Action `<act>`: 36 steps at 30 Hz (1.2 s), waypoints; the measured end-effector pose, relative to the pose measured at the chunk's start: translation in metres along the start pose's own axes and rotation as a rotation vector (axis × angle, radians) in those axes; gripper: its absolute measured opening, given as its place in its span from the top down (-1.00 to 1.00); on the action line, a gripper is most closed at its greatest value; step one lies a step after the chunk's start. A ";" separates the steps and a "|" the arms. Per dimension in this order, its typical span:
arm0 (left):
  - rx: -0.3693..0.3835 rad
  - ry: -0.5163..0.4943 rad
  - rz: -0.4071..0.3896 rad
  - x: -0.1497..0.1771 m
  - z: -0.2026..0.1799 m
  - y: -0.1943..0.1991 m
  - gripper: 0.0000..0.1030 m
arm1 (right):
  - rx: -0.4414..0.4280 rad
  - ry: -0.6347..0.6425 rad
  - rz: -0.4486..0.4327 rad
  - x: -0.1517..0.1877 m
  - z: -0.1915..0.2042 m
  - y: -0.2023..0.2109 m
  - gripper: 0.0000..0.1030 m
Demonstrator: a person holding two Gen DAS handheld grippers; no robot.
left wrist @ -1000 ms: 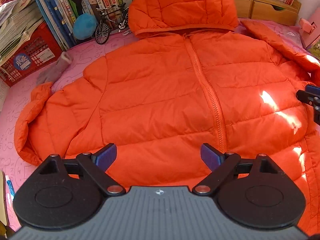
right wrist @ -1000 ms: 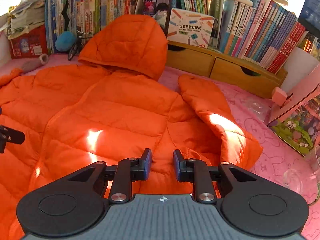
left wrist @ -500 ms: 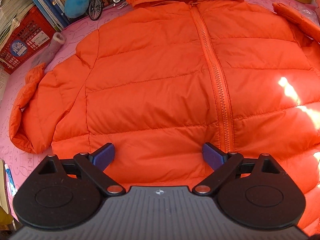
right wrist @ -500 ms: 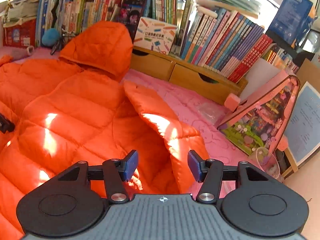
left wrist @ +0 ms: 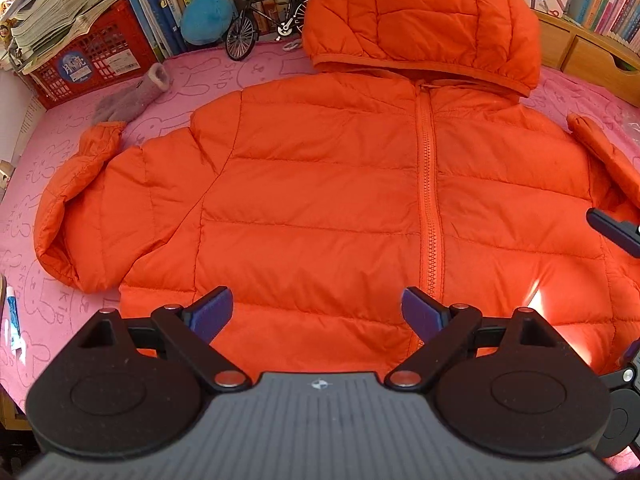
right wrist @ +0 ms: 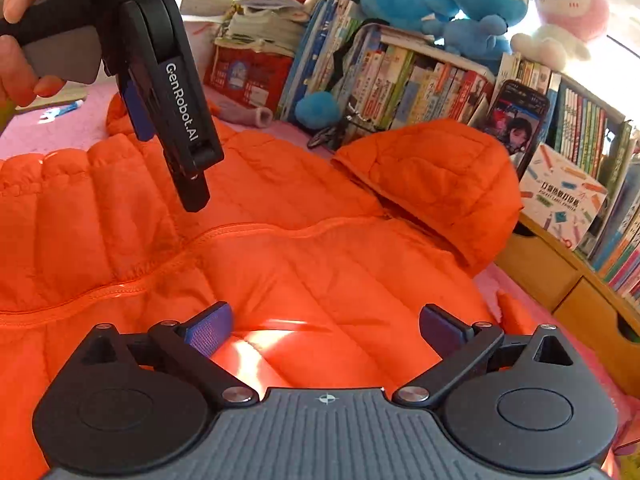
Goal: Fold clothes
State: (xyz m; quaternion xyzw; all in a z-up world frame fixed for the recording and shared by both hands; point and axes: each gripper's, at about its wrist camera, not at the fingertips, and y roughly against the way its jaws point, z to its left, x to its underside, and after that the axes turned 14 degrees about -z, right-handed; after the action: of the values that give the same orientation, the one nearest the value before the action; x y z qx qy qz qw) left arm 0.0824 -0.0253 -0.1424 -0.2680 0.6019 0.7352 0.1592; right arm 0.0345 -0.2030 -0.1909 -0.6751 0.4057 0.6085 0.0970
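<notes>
My left gripper (left wrist: 316,312) is spread wide over the hem, grasping nothing. My right gripper (right wrist: 326,330) has just been opening, nothing between its pads. The orange jacket (left wrist: 320,200) lies flat, zipped, on the pink cloth (left wrist: 224,68), hood (left wrist: 420,16) at twelve o'clock, one sleeve (left wrist: 76,208) at nine.

You have a worktop (left wrist: 256,68) covered by a pink cloth printed with rabbits. The orange jacket (left wrist: 320,200) lies face up, zipped, across its middle, hood toward the far edge, one sleeve reaching toward the left edge. A grey sock (left wrist: 132,98) lies near the far left corner, touching that sleeve's cuff. A toy bicycle (left wrist: 264,24) and a blue ball (left wrist: 208,16) stand at the far edge. A small tube (left wrist: 13,316) lies by the left edge.
</notes>
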 end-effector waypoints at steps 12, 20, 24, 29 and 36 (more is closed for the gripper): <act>-0.063 -0.006 0.063 0.010 -0.006 -0.010 -0.80 | -0.086 -0.314 0.032 0.024 -0.031 -0.016 -1.00; -0.097 -0.001 0.104 0.014 -0.013 -0.016 -0.80 | -0.074 -0.293 0.038 0.026 -0.029 -0.016 -1.00; -0.111 -0.016 0.107 0.014 -0.017 -0.016 -0.80 | -0.074 -0.292 0.039 0.026 -0.029 -0.016 -1.00; -0.120 -0.021 0.113 0.014 -0.019 -0.020 -0.80 | -0.073 -0.289 0.040 0.026 -0.029 -0.016 -1.00; -0.123 -0.032 0.113 0.016 -0.021 -0.022 -0.80 | -0.071 -0.285 0.042 0.026 -0.029 -0.016 -1.00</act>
State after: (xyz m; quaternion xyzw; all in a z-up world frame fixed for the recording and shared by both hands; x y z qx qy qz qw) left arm 0.0864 -0.0421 -0.1719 -0.2308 0.5673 0.7827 0.1104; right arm 0.0649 -0.2220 -0.2127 -0.5763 0.3800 0.7140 0.1167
